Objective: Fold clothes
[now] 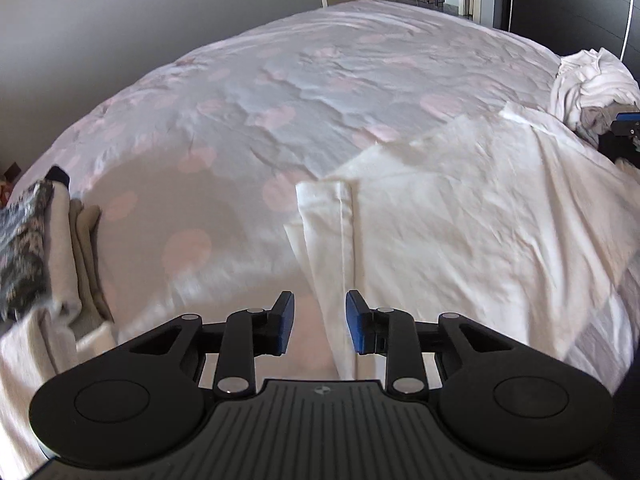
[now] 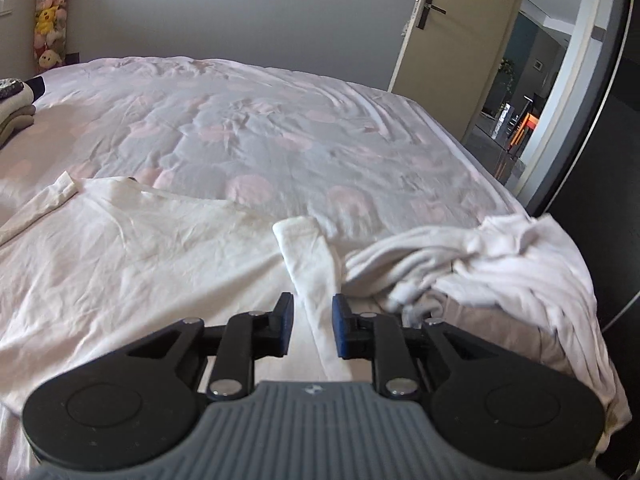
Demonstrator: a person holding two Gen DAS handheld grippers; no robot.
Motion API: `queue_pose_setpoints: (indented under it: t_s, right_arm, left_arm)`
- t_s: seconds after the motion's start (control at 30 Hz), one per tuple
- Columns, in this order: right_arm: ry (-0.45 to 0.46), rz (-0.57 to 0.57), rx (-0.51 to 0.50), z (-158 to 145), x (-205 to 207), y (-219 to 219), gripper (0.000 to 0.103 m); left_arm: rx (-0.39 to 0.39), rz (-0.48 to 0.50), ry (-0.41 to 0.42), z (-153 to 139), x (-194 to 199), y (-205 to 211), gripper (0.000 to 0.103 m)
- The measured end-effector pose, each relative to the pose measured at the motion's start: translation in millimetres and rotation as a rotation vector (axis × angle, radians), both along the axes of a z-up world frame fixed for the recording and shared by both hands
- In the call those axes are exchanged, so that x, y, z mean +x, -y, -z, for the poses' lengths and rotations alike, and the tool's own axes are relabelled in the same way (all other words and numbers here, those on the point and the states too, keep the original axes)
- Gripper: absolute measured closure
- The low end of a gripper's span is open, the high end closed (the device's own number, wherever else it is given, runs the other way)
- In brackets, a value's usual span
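Left claw (image 1: 320,322) stands with its blue pads parted and empty, low over the bed (image 1: 248,92); a folded-in sleeve (image 1: 326,220) of the white shirt (image 1: 460,232) runs out straight ahead of it, the strip passing between or just beneath the pads. Right claw (image 2: 312,326) is likewise spread and grips nothing, with the other sleeve (image 2: 310,256) lying along its axis just ahead. The shirt's body spreads flat on the bed to the left of the right claw and to the right of the left one, wrinkled but laid out. A crumpled pile of white laundry (image 2: 480,264) sits just right of the right claw; a stack of folded garments (image 1: 48,248) lies well to the left of the left claw. The cloth appears thin, light and limp: it should drape and crease readily and slide on the duvet. A pinch on the doubled cuff hem or a seam likely holds best. Whether the sleeves were just laid or await lifting cannot be told.
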State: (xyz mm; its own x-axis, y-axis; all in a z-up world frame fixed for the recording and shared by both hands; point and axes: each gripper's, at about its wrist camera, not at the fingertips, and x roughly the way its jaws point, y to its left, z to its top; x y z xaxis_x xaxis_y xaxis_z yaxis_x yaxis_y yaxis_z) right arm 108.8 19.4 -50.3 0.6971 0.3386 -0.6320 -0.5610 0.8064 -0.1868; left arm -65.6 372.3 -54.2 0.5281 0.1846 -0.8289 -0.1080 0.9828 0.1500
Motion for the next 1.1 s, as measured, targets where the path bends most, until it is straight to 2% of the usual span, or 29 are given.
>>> queue_pose_setpoints:
  t_s: [0.13, 0.23, 0.3, 0.47, 0.6, 0.63, 0.67, 0.73, 0.9, 1.03, 1.1]
  right_arm:
    - [-0.036, 0.089, 0.073, 10, -31, 42, 0.081]
    - [-0.064, 0.155, 0.127, 17, -54, 74, 0.081]
    - [-0.092, 0.185, 0.146, 26, -59, 88, 0.081]
    - [-0.109, 0.231, 0.112, 53, -70, 105, 0.079]
    - [-0.114, 0.238, 0.116, 60, -66, 111, 0.078]
    - [-0.119, 0.229, 0.123, 61, -66, 111, 0.075]
    - [-0.126, 0.221, 0.130, 62, -65, 111, 0.071]
    - [-0.138, 0.203, 0.143, 64, -63, 111, 0.070]
    - [-0.173, 0.192, 0.175, 71, -55, 110, 0.068]
    - [-0.221, 0.175, 0.241, 78, -44, 112, 0.067]
    - [-0.232, 0.169, 0.252, 81, -41, 110, 0.069]
  left_arm:
    - [-0.085, -0.058, -0.071, 20, -40, 2, 0.077]
    - [-0.152, -0.094, -0.081, 34, -63, 1, 0.076]
    - [-0.180, -0.113, -0.096, 41, -72, 2, 0.073]
    - [-0.174, -0.120, -0.128, 49, -79, 9, 0.065]
    - [-0.152, -0.119, -0.149, 55, -77, 15, 0.065]
    - [-0.156, -0.118, -0.158, 57, -76, 16, 0.065]
    - [-0.156, -0.116, -0.168, 59, -75, 17, 0.067]
    - [-0.145, -0.104, -0.193, 64, -73, 20, 0.074]
    - [-0.128, -0.078, -0.239, 72, -65, 24, 0.097]
    - [-0.110, -0.044, -0.257, 73, -61, 29, 0.102]
    - [-0.104, -0.048, -0.252, 74, -61, 29, 0.103]
